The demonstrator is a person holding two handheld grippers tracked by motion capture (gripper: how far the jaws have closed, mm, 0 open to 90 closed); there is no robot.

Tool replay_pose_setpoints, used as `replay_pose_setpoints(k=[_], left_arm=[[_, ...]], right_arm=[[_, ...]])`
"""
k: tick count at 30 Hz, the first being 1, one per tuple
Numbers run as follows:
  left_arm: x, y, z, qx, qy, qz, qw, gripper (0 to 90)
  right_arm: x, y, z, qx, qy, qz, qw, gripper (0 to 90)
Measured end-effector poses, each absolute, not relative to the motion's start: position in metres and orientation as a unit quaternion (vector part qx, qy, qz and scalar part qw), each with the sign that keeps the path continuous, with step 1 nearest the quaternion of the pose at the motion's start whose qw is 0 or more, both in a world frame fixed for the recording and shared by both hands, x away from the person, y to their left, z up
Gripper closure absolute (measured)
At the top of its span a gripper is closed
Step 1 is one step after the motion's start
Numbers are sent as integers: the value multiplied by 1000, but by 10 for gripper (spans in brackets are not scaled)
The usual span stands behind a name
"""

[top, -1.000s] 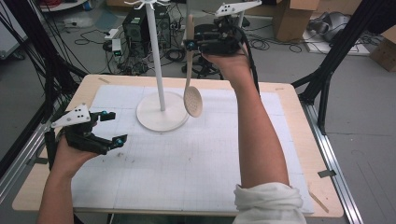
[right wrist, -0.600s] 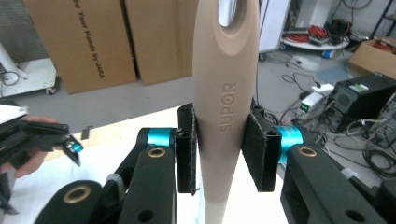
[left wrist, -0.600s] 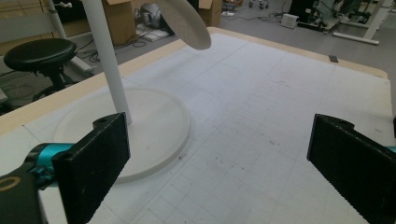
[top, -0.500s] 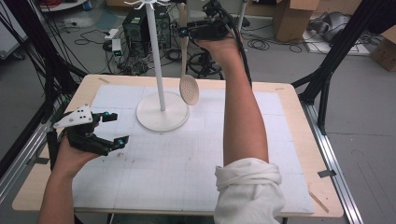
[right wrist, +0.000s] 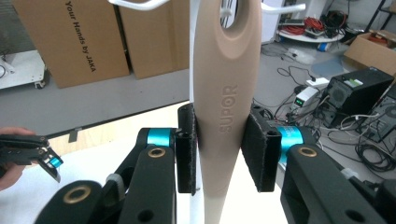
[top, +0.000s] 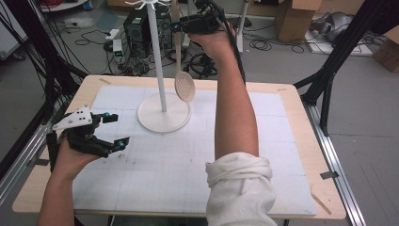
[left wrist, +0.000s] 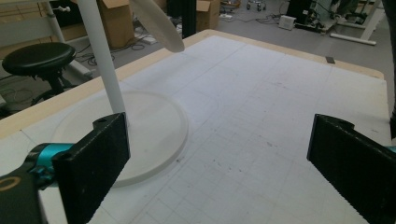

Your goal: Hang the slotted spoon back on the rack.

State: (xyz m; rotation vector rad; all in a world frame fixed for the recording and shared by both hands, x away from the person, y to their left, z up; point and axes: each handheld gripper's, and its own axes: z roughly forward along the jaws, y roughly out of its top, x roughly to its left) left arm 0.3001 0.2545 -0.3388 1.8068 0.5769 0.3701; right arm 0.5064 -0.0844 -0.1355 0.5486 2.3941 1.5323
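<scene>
A beige slotted spoon (top: 184, 86) hangs upright by its handle beside the white stand's pole (top: 157, 56), its head above the round base (top: 164, 113). My right gripper (top: 176, 26) is shut on the handle, high up by the stand's hooks (top: 150, 4). In the right gripper view the pads clamp the handle (right wrist: 226, 93) below its hanging hole, with a white hook (right wrist: 135, 3) just above and to the left. My left gripper (top: 117, 128) rests low at the table's left, open and holding nothing. The left gripper view shows its jaws wide apart (left wrist: 217, 140), the pole (left wrist: 100, 60) and the spoon's head (left wrist: 156, 23).
A white gridded mat (top: 188, 155) covers the wooden table (top: 291, 108). Beyond the far edge are a computer tower (top: 136, 28), cables and cardboard boxes (top: 294, 19). Black frame legs (top: 329, 80) stand at the right. A black stool (left wrist: 39, 58) stands past the table's edge.
My right hand has carried the spoon up and to the left, closer to the top of the stand. The left gripper has stayed where it was.
</scene>
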Motion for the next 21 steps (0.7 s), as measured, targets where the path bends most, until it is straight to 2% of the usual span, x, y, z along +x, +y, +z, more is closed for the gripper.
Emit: replay_pose_setpoints(k=[21], left_arm=[[299,256,-338,767,243,158,573,65]], right_arm=[[506,-56,-135,166,841,501,120,684]])
